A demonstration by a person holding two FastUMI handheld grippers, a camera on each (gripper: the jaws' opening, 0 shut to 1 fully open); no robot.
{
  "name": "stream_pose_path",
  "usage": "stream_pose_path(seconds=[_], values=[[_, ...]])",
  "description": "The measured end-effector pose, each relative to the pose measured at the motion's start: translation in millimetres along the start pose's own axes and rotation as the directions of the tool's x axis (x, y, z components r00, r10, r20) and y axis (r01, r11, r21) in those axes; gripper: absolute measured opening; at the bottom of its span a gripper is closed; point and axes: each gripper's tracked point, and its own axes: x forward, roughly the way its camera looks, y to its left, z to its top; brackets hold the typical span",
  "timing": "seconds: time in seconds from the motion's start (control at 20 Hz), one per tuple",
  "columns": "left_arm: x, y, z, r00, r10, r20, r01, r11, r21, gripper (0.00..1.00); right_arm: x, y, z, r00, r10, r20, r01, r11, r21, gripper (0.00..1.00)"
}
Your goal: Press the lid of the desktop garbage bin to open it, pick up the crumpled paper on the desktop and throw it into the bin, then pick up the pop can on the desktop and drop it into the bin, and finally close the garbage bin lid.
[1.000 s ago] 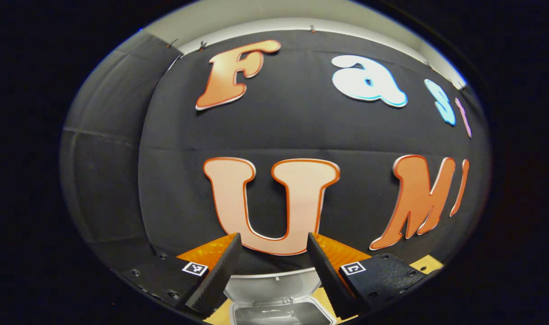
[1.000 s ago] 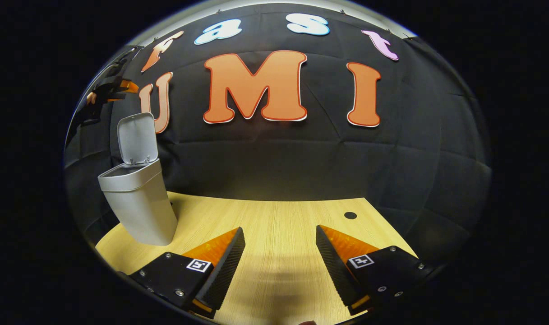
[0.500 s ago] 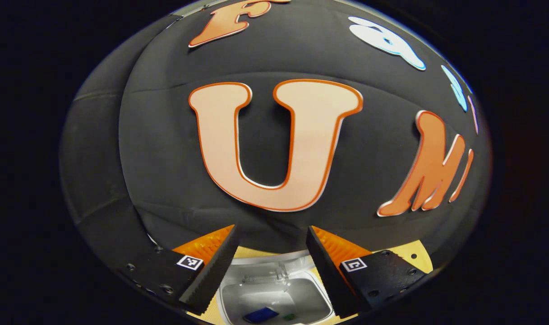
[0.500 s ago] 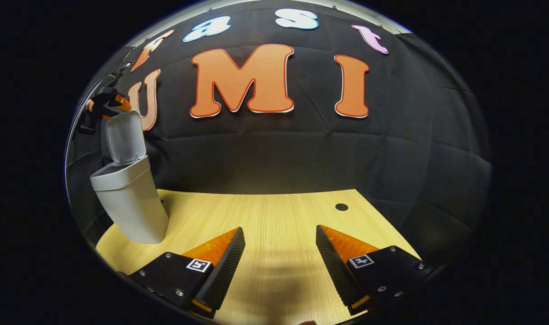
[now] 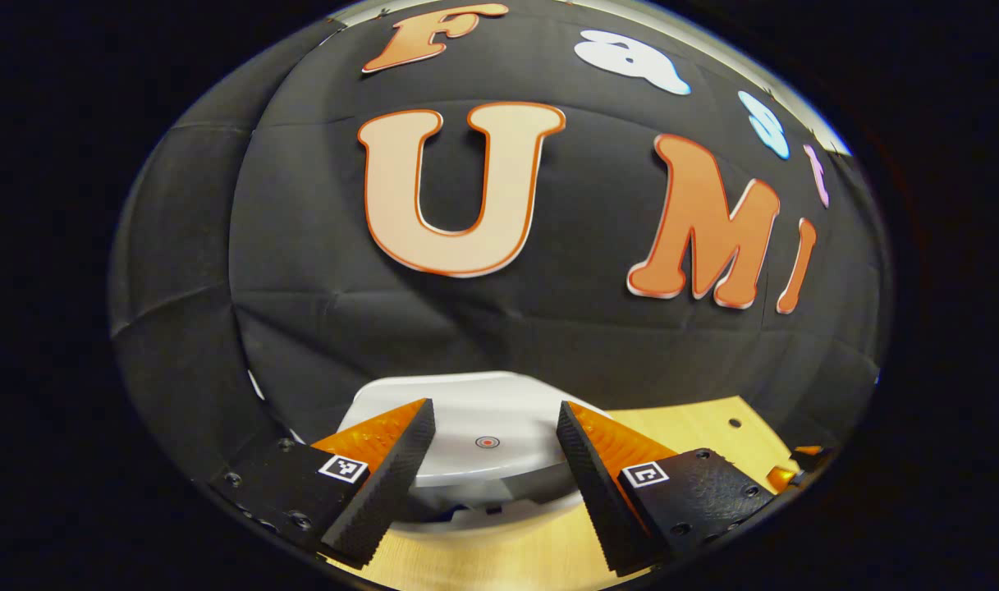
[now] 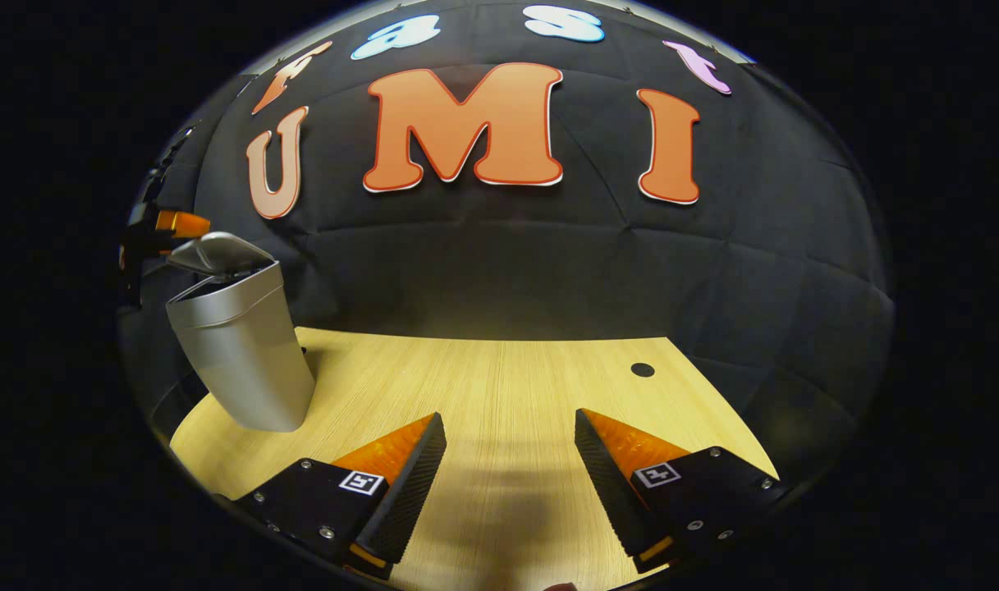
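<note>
Left gripper [image 5: 492,460]: jaws spread wide with nothing between them, poised just above and in front of the bin lid; from the right gripper view it appears at the far left edge [image 6: 158,234], right by the lid's raised edge; whether it touches the lid I cannot tell.

Right gripper [image 6: 507,468]: jaws spread apart, pinching nothing, hovering low over bare tabletop well apart from the bin; a soft shadow lies on the wood between the fingers.

Garbage bin [image 6: 240,349]: light grey, tapering toward its base, standing upright on the left part of the tabletop close to the black wall cloth. In the left gripper view its rim [image 5: 499,513] shows under the lid.

Lid [image 5: 466,419]: white, with a small red ring mark near its front middle; it is tilted, nearly down but with a dark gap showing between it and the bin rim. In the right gripper view the lid [image 6: 212,253] slants over the opening, partly raised on one side.

Tabletop [image 6: 499,377]: pale wood grain, with a small dark round hole [image 6: 642,369] toward its back right; also seen beside the bin [image 5: 696,423].

Crumpled paper, pop can: where they are I cannot tell from these views.
</note>
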Motion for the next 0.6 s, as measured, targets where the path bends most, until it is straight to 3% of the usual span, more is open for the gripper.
stream_pose_path(seconds=[0.3,0.45,0.5,0.6], values=[[-8.4,-8.0,-43.7,0.997,0.073,0.007,-0.073,0.996,0.041,0.97,-1.7,9.6,-5.4,1.0,0.024,-0.019,-0.025,0.999,-0.034,0.95],[-15.5,-12.2,-40.7,0.99,0.096,0.103,-0.114,0.976,0.187,0.92,-4.5,10.5,-6.7,0.999,0.028,-0.022,-0.029,0.998,-0.048,0.95],[-14.8,-13.4,-35.3,0.986,0.101,0.134,-0.127,0.971,0.203,0.95,-5.6,9.6,-7.8,0.999,0.026,-0.025,-0.027,0.998,-0.05,0.95],[-14.6,-12.9,-38.0,0.987,0.097,0.13,-0.117,0.981,0.154,0.94,-6.2,11.0,-9.2,0.999,0.032,-0.032,-0.034,0.998,-0.05,0.95]])
